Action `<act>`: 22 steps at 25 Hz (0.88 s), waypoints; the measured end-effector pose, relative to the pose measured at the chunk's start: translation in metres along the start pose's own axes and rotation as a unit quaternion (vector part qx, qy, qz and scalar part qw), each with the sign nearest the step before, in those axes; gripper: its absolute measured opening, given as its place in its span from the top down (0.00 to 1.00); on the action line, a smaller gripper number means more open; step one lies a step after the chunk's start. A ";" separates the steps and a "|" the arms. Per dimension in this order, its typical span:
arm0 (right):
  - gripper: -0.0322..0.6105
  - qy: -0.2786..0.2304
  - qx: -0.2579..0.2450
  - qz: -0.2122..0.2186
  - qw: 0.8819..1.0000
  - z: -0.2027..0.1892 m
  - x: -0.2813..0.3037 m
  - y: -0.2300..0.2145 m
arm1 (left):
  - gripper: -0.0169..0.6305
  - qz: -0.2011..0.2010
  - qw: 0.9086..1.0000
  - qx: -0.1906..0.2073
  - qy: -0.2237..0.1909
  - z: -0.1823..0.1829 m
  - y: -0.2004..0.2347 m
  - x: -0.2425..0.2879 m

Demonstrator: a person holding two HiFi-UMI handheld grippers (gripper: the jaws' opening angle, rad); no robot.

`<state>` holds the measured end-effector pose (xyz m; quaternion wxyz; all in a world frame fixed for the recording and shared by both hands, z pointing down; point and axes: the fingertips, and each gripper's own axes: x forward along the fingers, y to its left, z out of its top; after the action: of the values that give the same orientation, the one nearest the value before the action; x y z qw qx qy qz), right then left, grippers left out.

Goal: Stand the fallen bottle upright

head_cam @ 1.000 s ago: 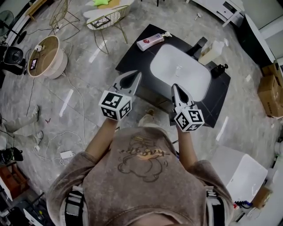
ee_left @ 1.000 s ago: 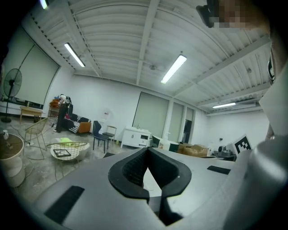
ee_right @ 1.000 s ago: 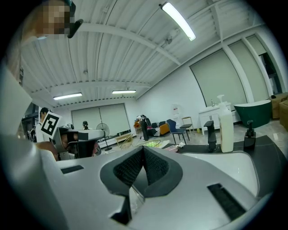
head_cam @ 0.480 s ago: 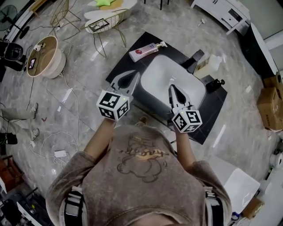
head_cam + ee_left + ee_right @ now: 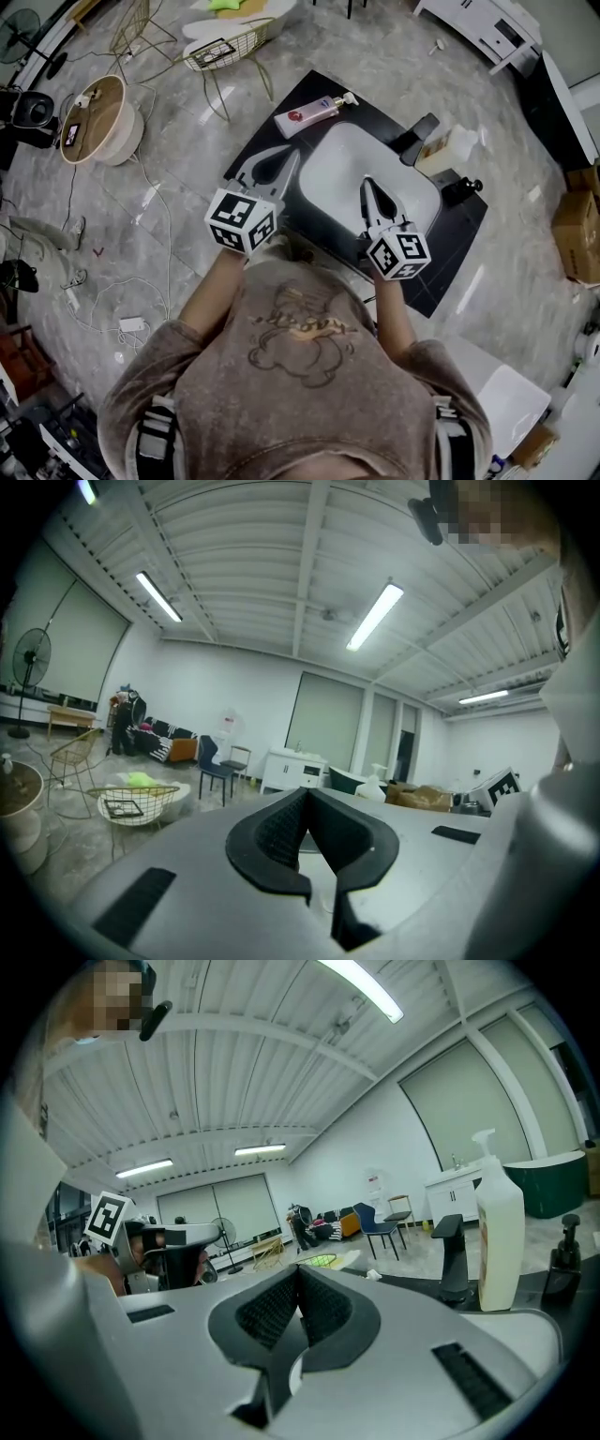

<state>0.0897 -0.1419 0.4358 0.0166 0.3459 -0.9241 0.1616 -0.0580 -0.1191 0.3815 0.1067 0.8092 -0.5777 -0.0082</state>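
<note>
The fallen bottle [image 5: 309, 114], white with a red label and a pump cap, lies on its side at the far left corner of the black counter [image 5: 272, 122], beside the white sink basin [image 5: 337, 155]. My left gripper [image 5: 284, 159] hovers over the counter's left part, short of the bottle, jaws shut and empty [image 5: 307, 795]. My right gripper [image 5: 367, 184] hangs over the basin, shut and empty too [image 5: 298, 1271]. Neither gripper view shows the fallen bottle.
An upright white pump bottle [image 5: 446, 148] [image 5: 501, 1239], a black faucet [image 5: 420, 133] [image 5: 452, 1251] and a small black dispenser [image 5: 466, 188] stand at the counter's far right. On the floor are a wire basket chair [image 5: 223, 47], a round side table [image 5: 92, 117], cables and cardboard boxes [image 5: 577, 220].
Both grippers have moved forward over the counter; the right one now hangs above the basin. The jaws of both stay closed.
</note>
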 end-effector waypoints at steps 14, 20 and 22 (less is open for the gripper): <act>0.95 -0.017 0.009 -0.041 0.999 0.016 0.043 -0.022 | 0.90 -0.047 0.999 0.001 -0.002 0.021 0.038 0.059; 0.95 -0.021 0.015 -0.055 0.998 0.022 0.057 -0.033 | 0.69 -0.080 0.997 0.013 0.018 0.023 0.045 0.091; 0.95 -0.022 0.016 -0.058 0.998 0.022 0.060 -0.037 | 0.61 -0.092 0.995 0.019 0.031 0.020 0.046 0.103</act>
<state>0.0692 -0.2130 0.4337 -0.0001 0.4028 -0.8997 0.1679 -0.0692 -0.2335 0.3822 0.1082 0.8608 -0.4970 0.0182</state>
